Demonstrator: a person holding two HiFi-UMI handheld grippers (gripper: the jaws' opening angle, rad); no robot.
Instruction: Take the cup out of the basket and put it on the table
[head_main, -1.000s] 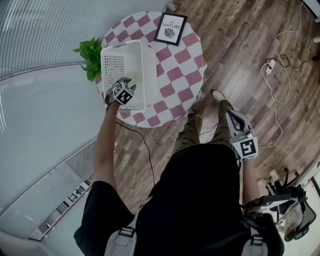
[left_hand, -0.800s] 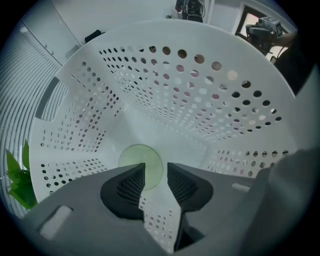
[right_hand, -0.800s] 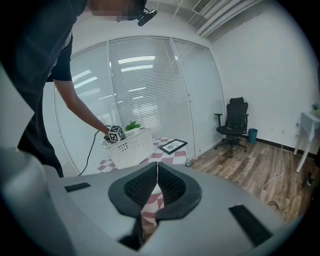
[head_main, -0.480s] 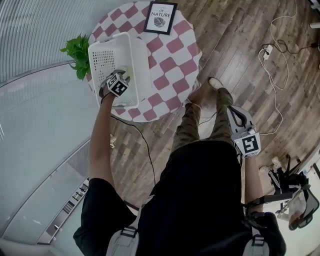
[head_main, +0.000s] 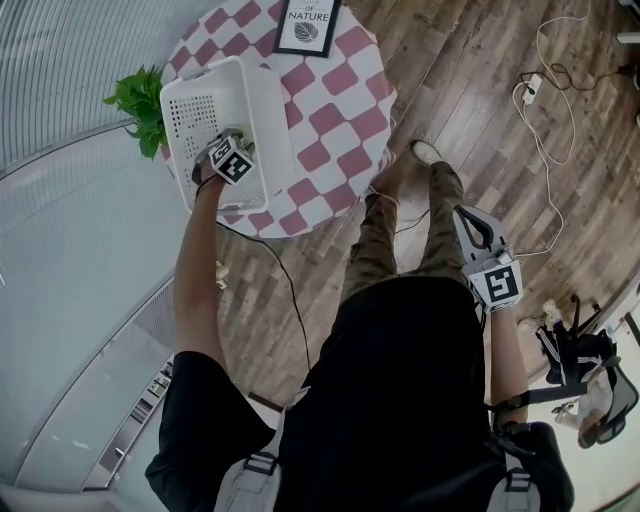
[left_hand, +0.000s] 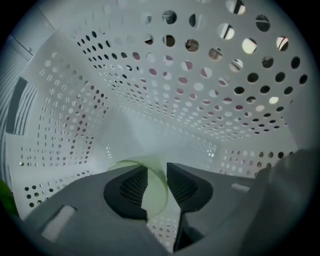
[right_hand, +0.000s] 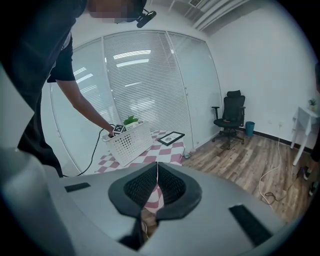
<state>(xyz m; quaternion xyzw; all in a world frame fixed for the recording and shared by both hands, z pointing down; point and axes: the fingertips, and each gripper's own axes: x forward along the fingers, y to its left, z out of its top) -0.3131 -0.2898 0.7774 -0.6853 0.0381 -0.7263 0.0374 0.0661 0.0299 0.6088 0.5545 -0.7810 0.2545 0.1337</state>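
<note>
Over the last second, our left gripper (left_hand: 156, 169) has dropped from above the rim into the white perforated plastic basket (head_main: 195, 100), at the upper left of the head view. Its jaws are now clenched on the wall of the translucent pale green cup (left_hand: 154, 192), low in the centre of the left gripper view. The cup is still down inside the basket, so we judge the grasp made and the lift out to the round pink-and-white checked table (head_main: 340, 110) yet to come. Our right gripper (right_hand: 156, 182) hangs at our side, jaws together on nothing.
</note>
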